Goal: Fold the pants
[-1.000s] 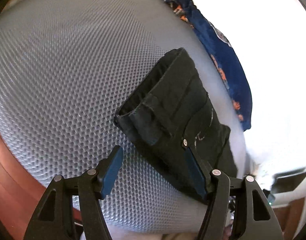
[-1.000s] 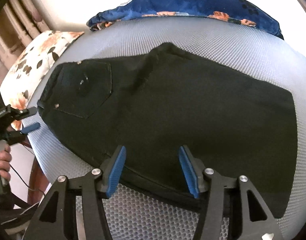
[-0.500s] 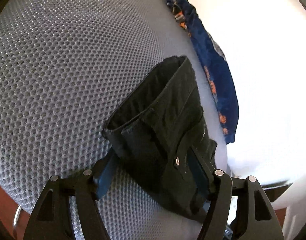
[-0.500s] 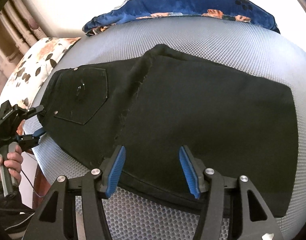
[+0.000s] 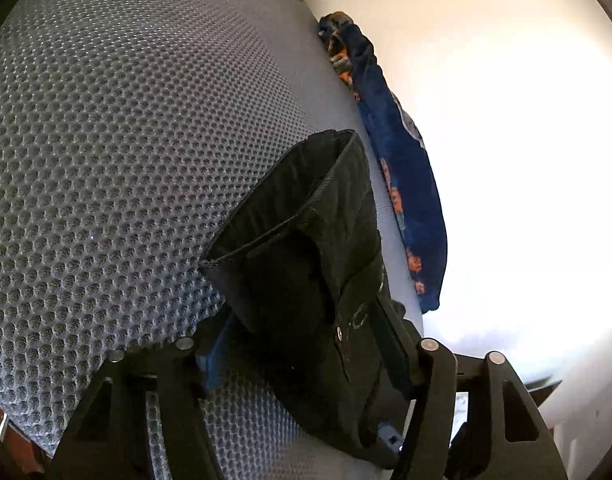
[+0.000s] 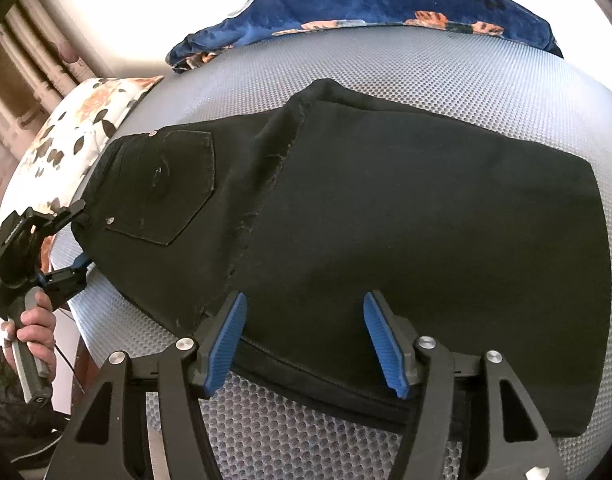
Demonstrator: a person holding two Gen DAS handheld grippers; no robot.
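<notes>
Left wrist view: the left gripper point(image 5: 301, 354) straddles the waistband of the black pants point(image 5: 306, 264), its jaws just closing, clamp unconfirmed; a shallow bite could slip. Right wrist view: the right gripper point(image 6: 306, 344) hangs apart, just widening, over the near edge. The pants lie flat, halved lengthwise, on grey mesh bedding point(image 6: 426, 64).

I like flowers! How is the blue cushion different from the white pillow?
The blue cushion is dark; the white pillow is pale with dark leaves. The blue cushion lies behind the pants; the white pillow sits by their waist end. Both have orange flowers.
</notes>
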